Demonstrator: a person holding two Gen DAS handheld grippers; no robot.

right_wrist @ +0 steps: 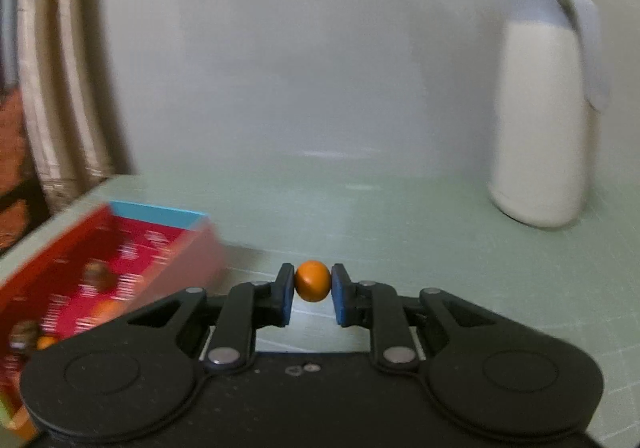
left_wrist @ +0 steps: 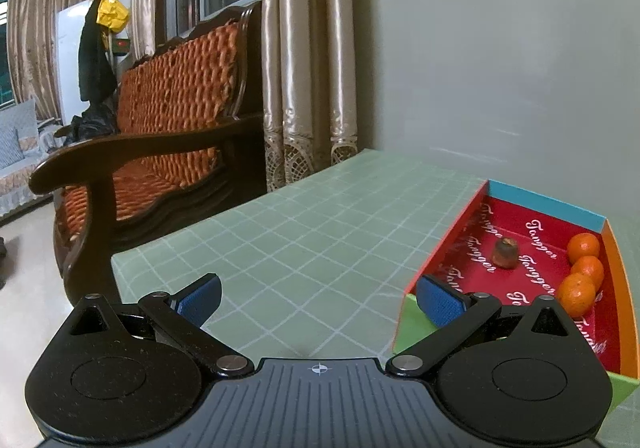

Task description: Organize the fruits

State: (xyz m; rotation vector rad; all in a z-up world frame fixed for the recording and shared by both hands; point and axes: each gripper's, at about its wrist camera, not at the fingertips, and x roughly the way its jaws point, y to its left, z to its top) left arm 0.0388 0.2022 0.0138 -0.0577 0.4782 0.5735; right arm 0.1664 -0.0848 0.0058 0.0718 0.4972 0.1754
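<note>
Three small oranges (left_wrist: 582,268) already sit in a row along the right wall of the red-lined box (left_wrist: 548,204), with a darker brown fruit (left_wrist: 506,253) alone near its middle, and we carry a fourth small orange (right_wrist: 313,281) toward them. Our right tongs (right_wrist: 313,290) are clenched on that orange, the blue pads pressing its two sides, and it hangs clear of the counter (right_wrist: 380,216) at the centre of the right wrist view. From there the box (right_wrist: 120,244) lies to the lower left of the frame, near the tongs but apart from them, its pink side wall facing us; so we judge the coming move to be a sweep leftward and over that wall before letting go. The box's long axis runs away from us toward the blue end wall. Our left tongs (left_wrist: 318,302) stand released and empty, one pad over the near green corner of the box, so the left hand is the nearer to the box, while the right holds the fruit. A tall white jug (right_wrist: 540,108) stands well apart at the right of the frame.
</note>
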